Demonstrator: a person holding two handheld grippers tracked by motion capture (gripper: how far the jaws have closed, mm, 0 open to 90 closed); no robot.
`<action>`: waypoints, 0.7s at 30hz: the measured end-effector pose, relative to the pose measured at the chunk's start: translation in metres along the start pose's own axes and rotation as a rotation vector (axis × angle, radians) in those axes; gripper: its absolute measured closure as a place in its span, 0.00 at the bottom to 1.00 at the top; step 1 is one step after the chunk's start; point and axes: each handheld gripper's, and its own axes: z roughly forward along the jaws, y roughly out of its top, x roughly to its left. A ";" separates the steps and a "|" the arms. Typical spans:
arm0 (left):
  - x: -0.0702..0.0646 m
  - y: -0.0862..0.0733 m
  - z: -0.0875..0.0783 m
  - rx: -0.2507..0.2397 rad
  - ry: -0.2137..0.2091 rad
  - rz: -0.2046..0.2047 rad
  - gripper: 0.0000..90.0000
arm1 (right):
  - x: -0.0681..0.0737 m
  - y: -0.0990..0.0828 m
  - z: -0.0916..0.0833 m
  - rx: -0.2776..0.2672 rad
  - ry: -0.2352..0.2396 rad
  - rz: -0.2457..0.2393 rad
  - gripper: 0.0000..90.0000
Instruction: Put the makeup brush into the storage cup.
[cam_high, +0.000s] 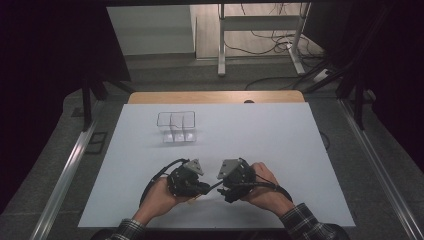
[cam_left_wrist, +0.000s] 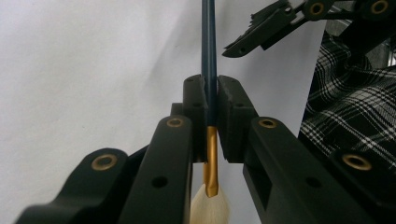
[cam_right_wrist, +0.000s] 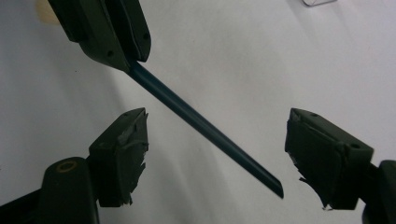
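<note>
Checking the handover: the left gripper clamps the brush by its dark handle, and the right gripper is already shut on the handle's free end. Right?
Not quite. The left gripper does clamp the brush, but in the right gripper view the right gripper is open, its jaws either side of the handle's free end without touching it.

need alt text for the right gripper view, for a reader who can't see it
A dark blue paintbrush handle runs diagonally between the right gripper's two open black jaws, touching neither. The left gripper at upper left clamps the handle's upper end, over a white table.
</note>
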 end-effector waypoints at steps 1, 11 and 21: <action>0.000 0.000 0.000 0.007 0.001 0.001 0.92 | 0.000 0.000 0.000 0.000 0.000 0.000 0.27; 0.002 -0.001 -0.006 0.000 0.109 0.033 0.84 | 0.004 -0.001 0.002 0.083 0.067 -0.108 0.88; 0.004 -0.001 -0.012 -0.104 0.233 -0.041 0.10 | 0.004 -0.001 0.001 0.075 0.124 -0.037 0.95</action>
